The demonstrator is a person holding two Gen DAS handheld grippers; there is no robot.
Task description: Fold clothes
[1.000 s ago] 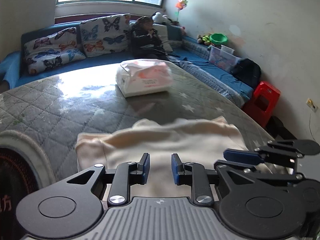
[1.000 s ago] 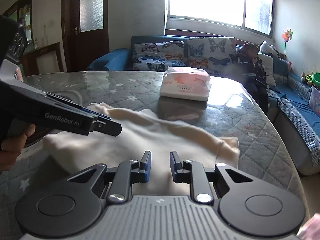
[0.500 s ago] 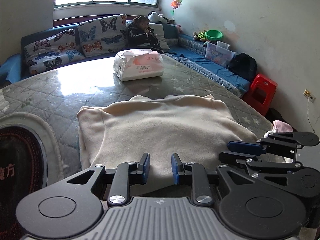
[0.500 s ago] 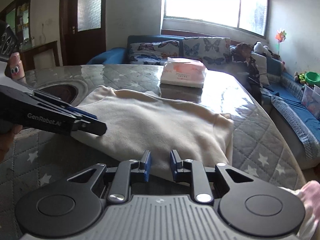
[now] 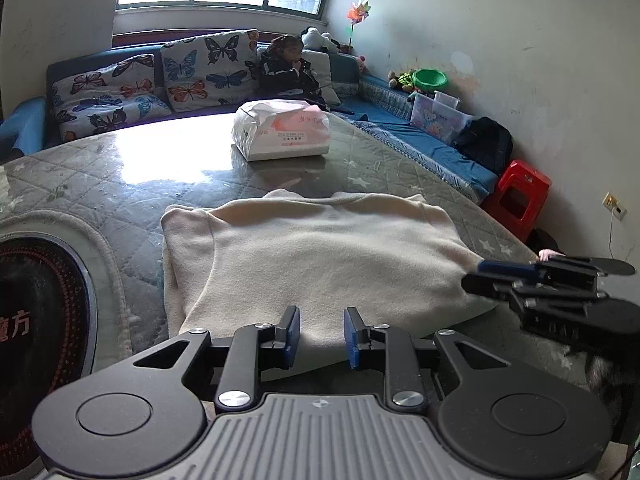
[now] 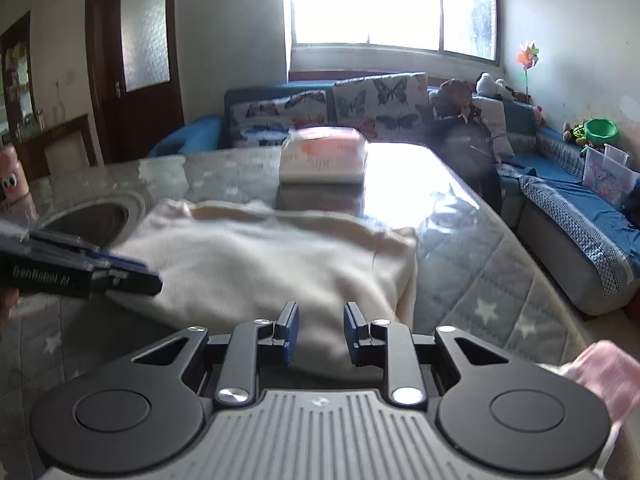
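1. Quilted grey table cover (image 5: 120,184) with star print, under glossy film; window glare on it.
2. Left gripper (image 5: 319,332): jaws parted, nothing between them, at the near hem of the cream garment (image 5: 312,252).
3. Right gripper (image 6: 319,330): likewise released (view blurred), at the same hem.
4. Garment lies folded flat near the table's front edge.
5. Tissue pack (image 5: 282,130) sits beyond it, apart.
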